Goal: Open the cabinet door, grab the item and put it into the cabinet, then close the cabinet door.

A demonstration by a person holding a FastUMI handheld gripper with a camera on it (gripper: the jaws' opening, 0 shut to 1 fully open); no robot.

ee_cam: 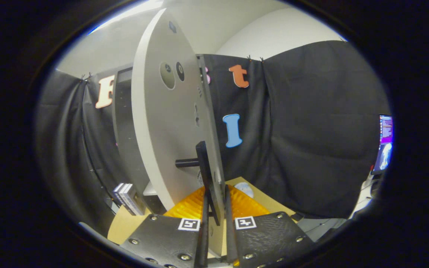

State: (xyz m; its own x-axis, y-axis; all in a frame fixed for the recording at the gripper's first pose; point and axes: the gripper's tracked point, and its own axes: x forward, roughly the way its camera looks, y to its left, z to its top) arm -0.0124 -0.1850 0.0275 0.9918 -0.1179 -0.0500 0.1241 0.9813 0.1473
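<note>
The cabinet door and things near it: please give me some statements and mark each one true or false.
1. The cabinet door stands open. True.
2. The gripper has its fingers on both sides of the door's edge, by the dark handle. True.
3. The books lie between the fingers. False: they stand beyond the door, by the cabinet's foot.
4. The door is fully closed. False: it is swung out, edge-on to the gripper.

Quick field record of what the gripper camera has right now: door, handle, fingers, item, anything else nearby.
door: white cabinet door swung open, seen nearly edge-on
handle: dark bar handle on the door, running down between the fingers
gripper: gripper nearly closed around the door edge and handle; contact unclear
item: boxes standing beside the cabinet
surface: orange ridged mat on the table
</note>
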